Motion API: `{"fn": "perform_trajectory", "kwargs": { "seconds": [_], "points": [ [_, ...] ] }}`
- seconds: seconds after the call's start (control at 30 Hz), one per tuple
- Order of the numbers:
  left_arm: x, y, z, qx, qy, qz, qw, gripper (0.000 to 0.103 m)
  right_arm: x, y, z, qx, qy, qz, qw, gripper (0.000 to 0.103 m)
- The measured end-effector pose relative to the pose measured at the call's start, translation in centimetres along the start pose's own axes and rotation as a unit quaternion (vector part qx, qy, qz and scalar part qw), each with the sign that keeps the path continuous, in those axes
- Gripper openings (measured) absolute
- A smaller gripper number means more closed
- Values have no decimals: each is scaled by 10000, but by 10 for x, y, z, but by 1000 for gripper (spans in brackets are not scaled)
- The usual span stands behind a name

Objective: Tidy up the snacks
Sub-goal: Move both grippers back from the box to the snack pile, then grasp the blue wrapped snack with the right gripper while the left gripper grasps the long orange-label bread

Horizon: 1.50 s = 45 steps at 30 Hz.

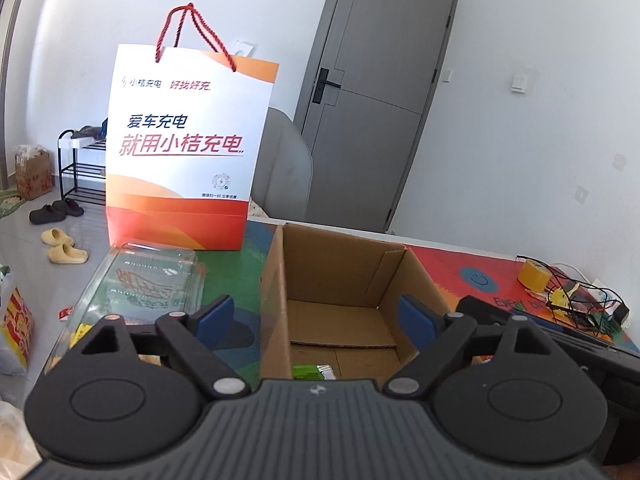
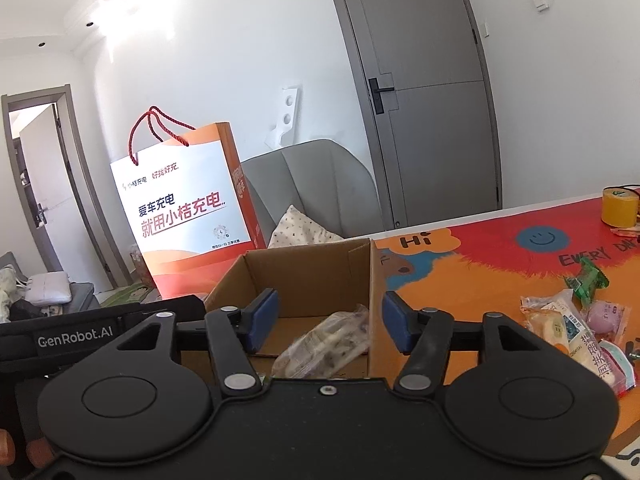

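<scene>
Both grippers hover over the cardboard box (image 2: 304, 280), jaws wide and empty. Remaining snacks (image 2: 576, 332) lie right of the right gripper (image 2: 330, 316), nearer than the left gripper (image 1: 316, 320).

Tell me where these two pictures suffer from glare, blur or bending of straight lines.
Right wrist view: strong glare whitens the ceiling corner; the clear snack packet in the cardboard box is smeared by blur; the door leans and curves. Left wrist view: evenly lit, sharp; the door tilts; reflections gloss the clear plastic container.
</scene>
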<state>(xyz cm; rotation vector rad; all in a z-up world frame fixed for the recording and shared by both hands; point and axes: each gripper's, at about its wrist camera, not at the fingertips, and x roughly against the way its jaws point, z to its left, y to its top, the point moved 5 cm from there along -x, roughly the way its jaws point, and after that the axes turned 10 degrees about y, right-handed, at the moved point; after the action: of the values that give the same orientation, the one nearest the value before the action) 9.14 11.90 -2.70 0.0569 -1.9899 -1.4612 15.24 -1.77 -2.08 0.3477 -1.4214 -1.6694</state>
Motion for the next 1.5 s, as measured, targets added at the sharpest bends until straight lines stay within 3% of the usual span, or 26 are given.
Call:
{"fn": "perform_trajectory", "kwargs": {
  "seconds": [0.07,0.23,0.27,0.53,0.6,0.8,1.03,1.5],
  "points": [
    [0,0,3,80,84,57,9999,90,5,0,-1,18,-149,-42,9999,82],
    [3,-2,0,196,32,150,9997,90,24,1,-9,-88,-199,-177,9996,96],
    [4,-3,-1,203,29,149,9997,90,27,1,-11,-113,-206,-192,9995,102],
    [11,-9,-29,-157,-313,207,9992,92,61,-2,-32,-218,-791,-407,9958,103],
    [13,-12,-38,-255,-402,214,9986,92,67,-4,-40,-248,-1139,-321,9927,103],
    [20,-18,-63,-534,-628,239,9963,92,88,-12,-61,-368,-1536,-138,9874,103],
    [18,-26,-94,-634,-815,461,9936,94,114,-18,-85,-640,-1661,-154,9839,103],
    [22,-43,-162,-1173,-1282,502,9835,97,164,-24,-133,-843,-1770,-279,9802,103]
  ]
}}
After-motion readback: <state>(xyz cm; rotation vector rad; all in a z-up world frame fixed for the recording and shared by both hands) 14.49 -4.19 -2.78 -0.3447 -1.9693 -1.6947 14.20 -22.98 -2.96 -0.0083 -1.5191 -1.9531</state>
